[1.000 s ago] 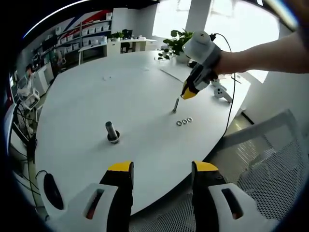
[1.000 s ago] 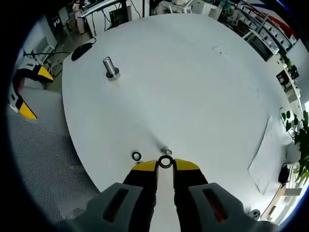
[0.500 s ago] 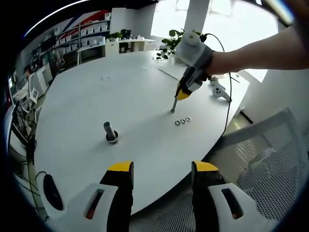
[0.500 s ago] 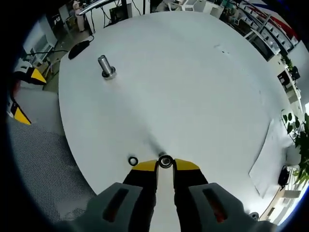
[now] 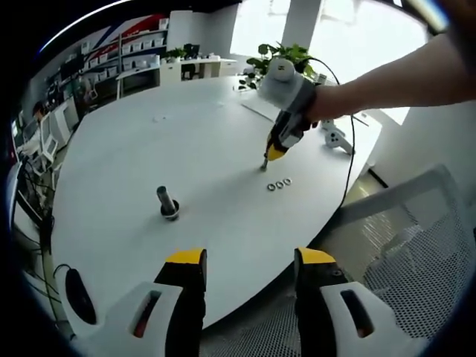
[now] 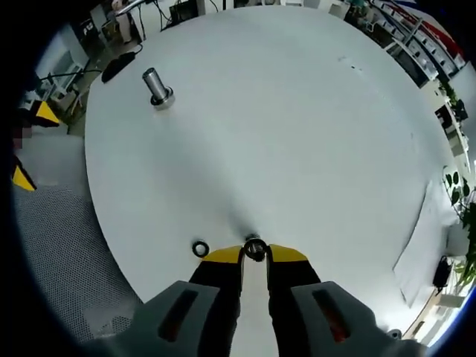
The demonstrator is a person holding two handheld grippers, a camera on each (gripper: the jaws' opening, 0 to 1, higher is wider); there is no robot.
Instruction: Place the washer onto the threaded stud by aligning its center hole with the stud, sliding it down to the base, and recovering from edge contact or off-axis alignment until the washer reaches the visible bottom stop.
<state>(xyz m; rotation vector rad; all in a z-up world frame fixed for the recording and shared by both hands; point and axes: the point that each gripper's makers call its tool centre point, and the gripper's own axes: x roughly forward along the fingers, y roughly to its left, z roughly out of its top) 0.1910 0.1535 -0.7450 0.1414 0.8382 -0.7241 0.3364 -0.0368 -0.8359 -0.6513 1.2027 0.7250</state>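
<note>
My right gripper [image 6: 255, 255] is shut on a small metal washer [image 6: 255, 249], gripped by its rim between the yellow fingertips. The washer sits right at the top of a thin threaded stud [image 5: 263, 164] that stands upright on the white round table [image 6: 297, 126]. In the left gripper view, a hand holds the right gripper [image 5: 274, 154] pointing down at that stud. I cannot tell whether the hole is over the stud. My left gripper [image 5: 251, 259] hangs open off the table's near edge, with nothing between its jaws.
Three loose washers [image 5: 279, 184] lie beside the thin stud; one loose washer [image 6: 200, 248] lies left of my right fingertips. A thick bolt [image 5: 166, 202] stands upright further left on the table. A black mouse [image 5: 78, 294] lies near the edge. A mesh chair [image 5: 416, 253] stands at right.
The right gripper has come down with the washer, from just short of the thin stud to right over its top. The left gripper has kept its place and stays open.
</note>
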